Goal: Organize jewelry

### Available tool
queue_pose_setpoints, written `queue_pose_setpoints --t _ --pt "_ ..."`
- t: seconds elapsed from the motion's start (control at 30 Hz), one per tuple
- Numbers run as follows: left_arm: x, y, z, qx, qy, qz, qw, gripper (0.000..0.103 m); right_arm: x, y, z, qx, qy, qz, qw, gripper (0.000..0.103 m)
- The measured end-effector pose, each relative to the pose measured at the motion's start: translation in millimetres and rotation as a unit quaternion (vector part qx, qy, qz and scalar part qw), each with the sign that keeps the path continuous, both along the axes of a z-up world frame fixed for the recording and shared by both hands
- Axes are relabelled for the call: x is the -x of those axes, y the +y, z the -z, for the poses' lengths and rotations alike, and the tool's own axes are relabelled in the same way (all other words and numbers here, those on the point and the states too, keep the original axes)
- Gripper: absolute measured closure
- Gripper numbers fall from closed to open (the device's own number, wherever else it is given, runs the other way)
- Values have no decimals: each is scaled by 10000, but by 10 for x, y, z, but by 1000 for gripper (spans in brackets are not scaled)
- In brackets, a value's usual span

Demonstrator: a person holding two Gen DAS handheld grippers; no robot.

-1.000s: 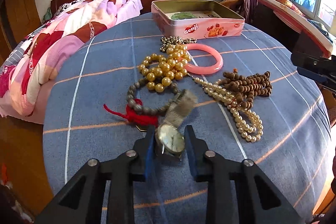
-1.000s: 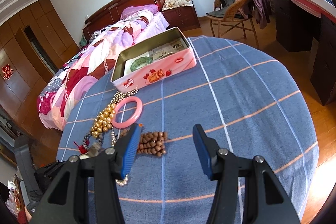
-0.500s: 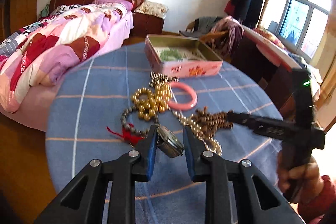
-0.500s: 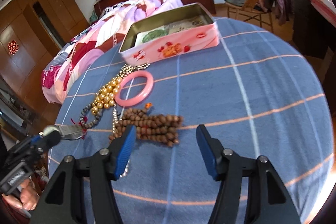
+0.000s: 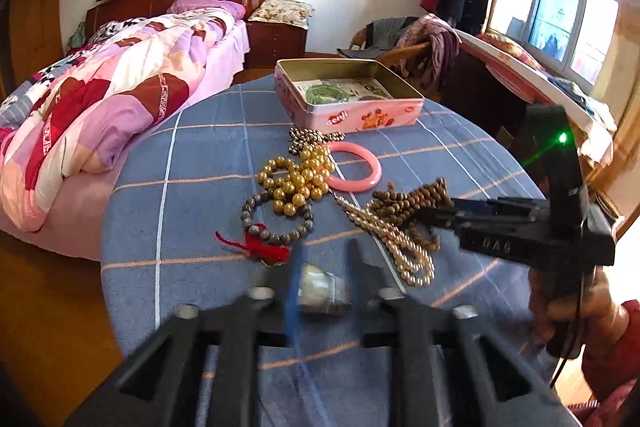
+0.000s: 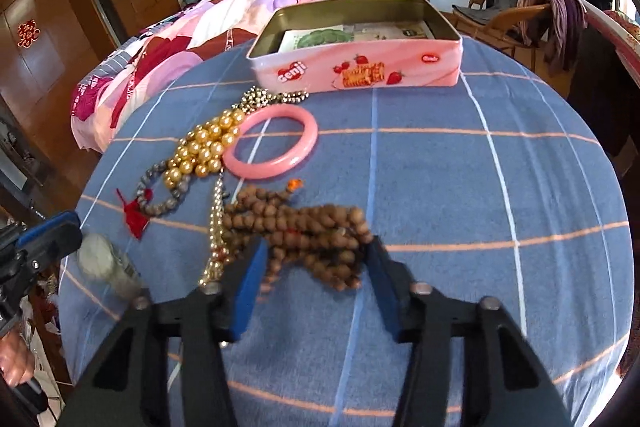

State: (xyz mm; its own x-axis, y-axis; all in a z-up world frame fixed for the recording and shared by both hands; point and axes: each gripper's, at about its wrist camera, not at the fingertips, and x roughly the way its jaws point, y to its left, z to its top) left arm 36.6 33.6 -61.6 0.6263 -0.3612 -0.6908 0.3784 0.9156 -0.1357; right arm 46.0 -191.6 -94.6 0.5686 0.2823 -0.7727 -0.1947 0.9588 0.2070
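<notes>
The left gripper point(image 5: 322, 277), blurred, has just been opening its jaws; a wristwatch point(image 5: 320, 289) sits between them, though whether the pads still press on it cannot be told. In the right wrist view the watch point(image 6: 106, 265) appears pale and blurred just past that gripper's blue-padded tip, above the blue checked cloth of the bench point(image 6: 480, 187).

The right gripper point(image 6: 316, 267), held by a hand point(image 5: 576, 311) in a red sleeve, has just been closing; its blue pads flank a heap of brown wooden prayer beads point(image 6: 304, 231) on the bench, and they seem to reach the heap's edges, but a firm grip cannot be confirmed.

Just left of the brown beads lies a strand of pale pearls point(image 5: 394, 239). Beyond them a pink bangle point(image 6: 272, 143) rests flat, touching a cluster of gold beads point(image 6: 204, 147). A grey stone bracelet with a red tassel point(image 6: 160, 199) lies nearer the bench's left edge, and a small pile of dark metallic beads point(image 6: 264, 97) sits just in front of an open pink biscuit tin point(image 6: 360, 67), which holds a green item point(image 5: 324, 93) and some paper. A bed with a pink patchwork quilt point(image 5: 100, 99) stands behind the bench.
</notes>
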Motion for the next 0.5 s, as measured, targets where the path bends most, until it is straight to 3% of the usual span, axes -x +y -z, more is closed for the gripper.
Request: queue_pose_setpoints --t 0.03,0.07,0.23,0.5 --pt "13 -2 4 -57 10 31 10000 41 17 -26 -17 -1 -2 13 10000 86" --pt "41 -6 10 -132 -10 61 9999 37 36 -60 -33 -66 16 10 10000 86" --pt "35 -49 148 -450 77 19 9990 36 103 -175 -170 -263 -215 154 9993 86" --pt "-136 97 394 -233 479 -516 9972 37 132 -331 -293 -535 -321 322 9975 86"
